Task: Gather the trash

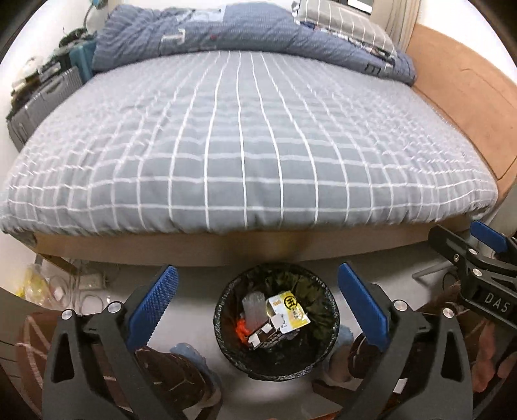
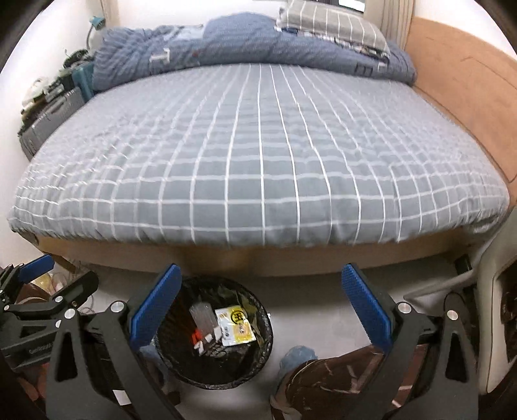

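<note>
A round trash bin (image 1: pixel 226 290) with a black liner stands on the pale floor at the foot of the bed. Inside it lie a yellow packet (image 1: pixel 292 311), a clear plastic piece (image 1: pixel 254 305), an orange scrap (image 1: pixel 242 329) and small white bits. My left gripper (image 1: pixel 258 303) hangs above the bin, open, with nothing between its blue pads (image 1: pixel 155 303). My right gripper (image 2: pixel 260 310) is open and empty too, with the bin (image 2: pixel 266 323) below and to its left and the yellow packet (image 2: pixel 237 324) visible in it. Each gripper also shows in the other's view: the right gripper (image 1: pixel 452 231) and the left gripper (image 2: pixel 69 269).
A bed with a grey checked sheet (image 1: pixel 245 139) fills the view ahead, with a blue duvet (image 1: pixel 206 29) and a pillow (image 1: pixel 342 19) at its far end. A grey suitcase (image 1: pixel 38 100) stands at the left and a wooden panel (image 1: pixel 458 80) at the right. A person's brown slippers (image 1: pixel 174 374) flank the bin. Cables and yellow clutter (image 1: pixel 35 284) lie on the floor at the left.
</note>
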Demonstrator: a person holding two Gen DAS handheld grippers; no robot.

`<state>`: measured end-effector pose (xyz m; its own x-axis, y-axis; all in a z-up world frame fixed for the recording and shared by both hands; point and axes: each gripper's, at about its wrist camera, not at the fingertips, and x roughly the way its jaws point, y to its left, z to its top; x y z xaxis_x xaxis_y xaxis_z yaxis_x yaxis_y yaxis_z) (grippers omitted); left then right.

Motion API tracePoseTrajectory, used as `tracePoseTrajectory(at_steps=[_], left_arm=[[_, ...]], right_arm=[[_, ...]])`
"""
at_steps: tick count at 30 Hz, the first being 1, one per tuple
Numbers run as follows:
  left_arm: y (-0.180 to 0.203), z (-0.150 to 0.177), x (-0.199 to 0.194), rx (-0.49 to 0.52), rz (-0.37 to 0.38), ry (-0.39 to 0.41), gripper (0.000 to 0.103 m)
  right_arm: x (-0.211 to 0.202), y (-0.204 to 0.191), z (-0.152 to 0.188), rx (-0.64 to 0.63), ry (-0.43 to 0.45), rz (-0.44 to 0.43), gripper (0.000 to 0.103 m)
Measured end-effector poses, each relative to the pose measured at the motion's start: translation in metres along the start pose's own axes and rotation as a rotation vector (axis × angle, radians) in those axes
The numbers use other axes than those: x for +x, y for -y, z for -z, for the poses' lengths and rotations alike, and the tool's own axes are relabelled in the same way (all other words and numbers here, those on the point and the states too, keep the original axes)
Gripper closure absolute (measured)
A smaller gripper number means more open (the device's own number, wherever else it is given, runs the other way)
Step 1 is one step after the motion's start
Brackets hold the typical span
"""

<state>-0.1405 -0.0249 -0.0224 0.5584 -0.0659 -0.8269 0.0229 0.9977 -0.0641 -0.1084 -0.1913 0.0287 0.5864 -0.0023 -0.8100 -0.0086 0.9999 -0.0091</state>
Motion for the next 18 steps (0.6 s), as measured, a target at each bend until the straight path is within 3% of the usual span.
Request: tracePoseTrajectory(at_steps=[10,18], left_arm=[[-0.013,-0.003,-0.070,-0.029,-0.036,0.112,0.006],[-0.014,-0.001,-0.083,-0.030,-0.020,0.123,0.006]], right_arm=[[-0.055,-0.016,-0.003,-0.001,0.077,-0.030,0.007],[-0.076,-0.023,0.003,-0.008,0.107,-0.029,0.007]])
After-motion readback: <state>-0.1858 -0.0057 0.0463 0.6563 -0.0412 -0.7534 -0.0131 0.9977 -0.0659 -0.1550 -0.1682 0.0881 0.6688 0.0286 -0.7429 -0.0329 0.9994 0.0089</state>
